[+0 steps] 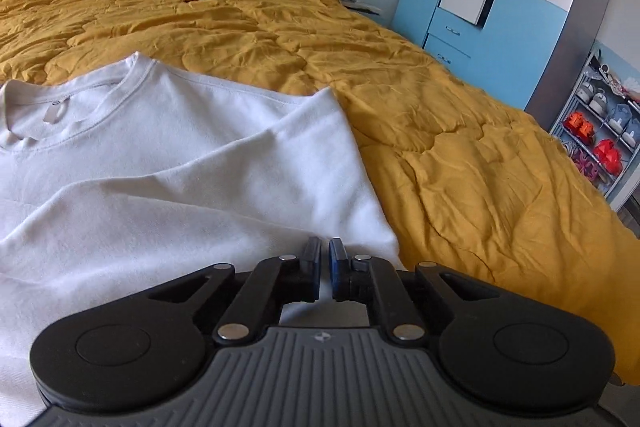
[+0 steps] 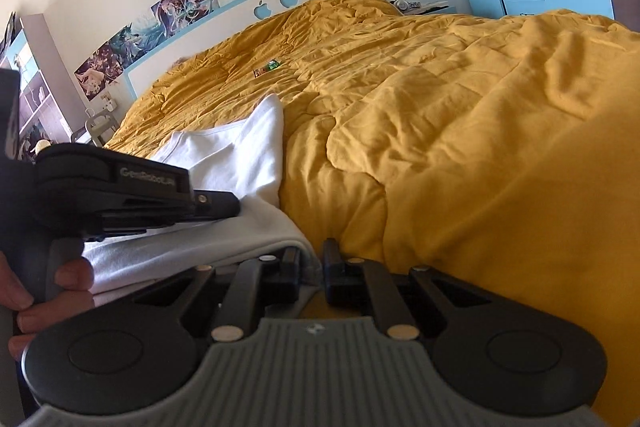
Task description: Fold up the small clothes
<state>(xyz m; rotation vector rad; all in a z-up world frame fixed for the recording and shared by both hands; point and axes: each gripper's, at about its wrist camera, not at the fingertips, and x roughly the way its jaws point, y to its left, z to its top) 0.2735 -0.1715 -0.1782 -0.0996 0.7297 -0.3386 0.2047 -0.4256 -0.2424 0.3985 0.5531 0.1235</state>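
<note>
Across the bed's yellow quilt my white shirt lay spread for folding, my left tool nearly together over its edge and my right tool clamped on its corner, seemingly ready to lift.

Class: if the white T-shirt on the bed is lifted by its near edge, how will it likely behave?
The white T-shirt will probably drape limply, since it already creases softly. It looks light. It may drag on the rumpled yellow quilt.
</note>
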